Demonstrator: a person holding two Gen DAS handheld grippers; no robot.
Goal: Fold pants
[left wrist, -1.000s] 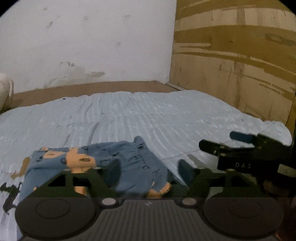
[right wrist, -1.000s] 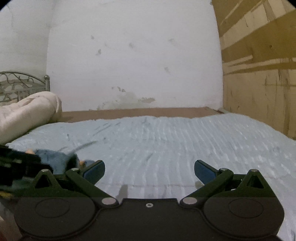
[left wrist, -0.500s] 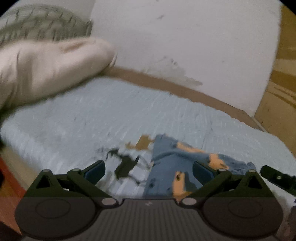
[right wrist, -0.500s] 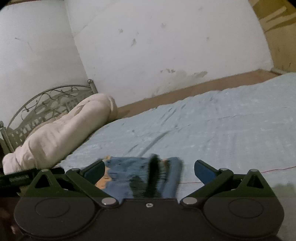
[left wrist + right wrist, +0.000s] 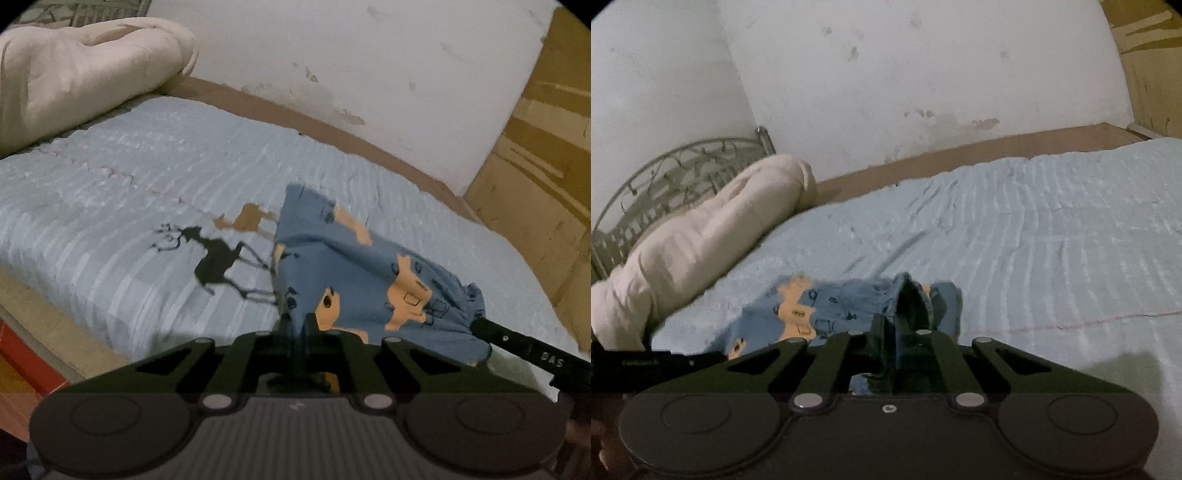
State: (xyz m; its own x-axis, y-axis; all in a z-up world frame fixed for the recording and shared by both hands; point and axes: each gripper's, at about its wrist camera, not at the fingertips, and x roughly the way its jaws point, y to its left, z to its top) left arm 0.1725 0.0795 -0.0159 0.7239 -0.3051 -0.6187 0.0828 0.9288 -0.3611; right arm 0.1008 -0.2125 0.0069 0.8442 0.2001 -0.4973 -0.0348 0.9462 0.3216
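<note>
**Both grippers clamp onto the pants at the near edge of the bed**

Biggest thing first: the wide bed under a pale blue ribbed bedspread [image 5: 147,206], printed near its front edge with a black deer and a tan deer [image 5: 216,264]. Behind it runs a scuffed white plaster wall [image 5: 886,81], with plywood panelling [image 5: 535,155] along the right. At the head end lies a long rolled cream-coloured duvet [image 5: 701,236], resting against a curled grey metal headboard [image 5: 665,177].

Now the action, down by the near edge: the small blue children's pants with orange vehicle prints [image 5: 354,273] lie bunched on the bedspread, just beside the deer print, partly lifted into a ridge between the two tools.

The left gripper [image 5: 297,332] has just snapped closed, and its black fingers are clenched on the near hem of the pants, fabric pinched between them. Over to the right gripper [image 5: 892,332], same story: jaws just closed, blue cloth caught in the pinch at the gathered edge, a dark fold standing up right in front of it. Each tool's black arm pokes into the other's view at the frame's side.
</note>
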